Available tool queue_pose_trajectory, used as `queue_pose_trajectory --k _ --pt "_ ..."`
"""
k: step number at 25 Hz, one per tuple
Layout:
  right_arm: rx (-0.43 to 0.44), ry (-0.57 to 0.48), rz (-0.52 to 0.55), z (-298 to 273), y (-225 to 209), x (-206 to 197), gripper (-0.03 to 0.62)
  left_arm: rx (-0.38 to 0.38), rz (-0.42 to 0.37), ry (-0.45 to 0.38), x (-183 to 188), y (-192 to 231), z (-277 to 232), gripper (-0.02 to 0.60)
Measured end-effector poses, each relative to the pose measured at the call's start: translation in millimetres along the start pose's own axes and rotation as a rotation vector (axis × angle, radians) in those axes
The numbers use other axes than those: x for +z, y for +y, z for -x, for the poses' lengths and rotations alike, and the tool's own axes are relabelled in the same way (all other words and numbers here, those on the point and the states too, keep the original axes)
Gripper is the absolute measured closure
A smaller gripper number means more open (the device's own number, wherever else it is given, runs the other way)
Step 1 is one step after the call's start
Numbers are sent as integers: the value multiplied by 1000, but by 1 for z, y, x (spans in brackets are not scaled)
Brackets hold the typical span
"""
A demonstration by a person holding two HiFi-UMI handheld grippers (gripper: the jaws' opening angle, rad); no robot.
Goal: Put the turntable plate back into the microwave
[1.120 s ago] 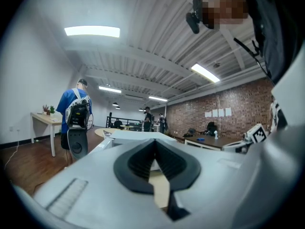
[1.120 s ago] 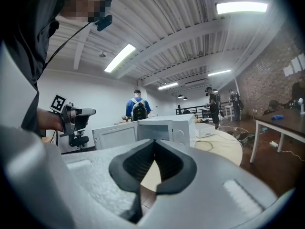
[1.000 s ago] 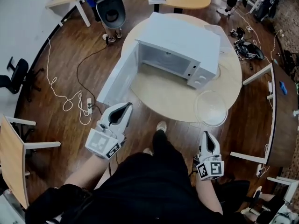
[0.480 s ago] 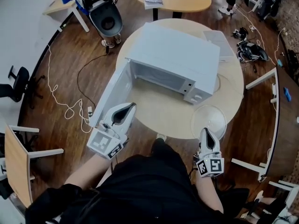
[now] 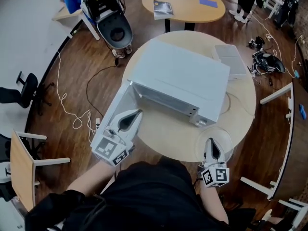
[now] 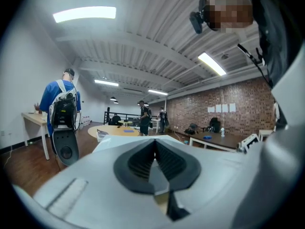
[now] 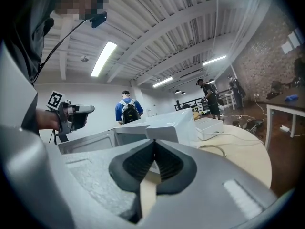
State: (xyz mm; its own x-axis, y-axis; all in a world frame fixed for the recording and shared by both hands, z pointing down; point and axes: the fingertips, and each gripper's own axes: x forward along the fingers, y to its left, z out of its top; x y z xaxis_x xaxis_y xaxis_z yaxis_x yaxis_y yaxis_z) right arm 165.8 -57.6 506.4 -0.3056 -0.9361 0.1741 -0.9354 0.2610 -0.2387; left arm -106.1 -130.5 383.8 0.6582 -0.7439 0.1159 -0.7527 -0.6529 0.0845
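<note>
Closest in, both tongs are held out in front of the person's dark top. The left gripper (image 5: 133, 115) is clenched shut with nothing in it (its own camera shows the ribbed pads meeting right at the tip). From the head view it sits over the near end of the microwave's open door (image 5: 115, 105).

The right gripper (image 5: 211, 144) is clenched too and just as empty, pointing roughly level across the table. From above it overlaps the turntable plate (image 5: 224, 137), a clear glass disc lying flat at the near edge of the round table (image 5: 163, 138), close to the microwave's control-panel corner. Can't tell whether the gripper actually touches the glass, and the right gripper view doesn't show the plate at all.

Next back is the microwave (image 5: 180, 78) itself, a white box in the middle of the table, with its door swung wide toward the left. So the plate is outside it, on the tabletop. Behind the microwave, at the far right of the same table, sits a white tray (image 5: 232, 59), and a thin cord (image 5: 226, 100) curls on the tabletop beside the microwave.

On the wooden floor to the left, a white cable (image 5: 72, 114) snakes around. Farther off is a second round table (image 5: 185, 4) with a couple of flat things on it. A person in a blue top (image 6: 57, 101) stands by a desk, and a brick wall (image 6: 224, 116) closes off the back.
</note>
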Motion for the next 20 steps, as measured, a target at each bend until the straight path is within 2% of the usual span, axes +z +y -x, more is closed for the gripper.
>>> queue_pose_trajectory --k 5,11,20 --pt "13 35 1 -8 -10 -1 594 -5 -24 -19 20 -1 -21 578" --pt "-3 35 -10 -9 -20 -2 594 8 -14 8 13 6 -25 578" --pt "-173 0 -38 11 -43 -13 594 -89 -66 -18 32 19 -56 578"
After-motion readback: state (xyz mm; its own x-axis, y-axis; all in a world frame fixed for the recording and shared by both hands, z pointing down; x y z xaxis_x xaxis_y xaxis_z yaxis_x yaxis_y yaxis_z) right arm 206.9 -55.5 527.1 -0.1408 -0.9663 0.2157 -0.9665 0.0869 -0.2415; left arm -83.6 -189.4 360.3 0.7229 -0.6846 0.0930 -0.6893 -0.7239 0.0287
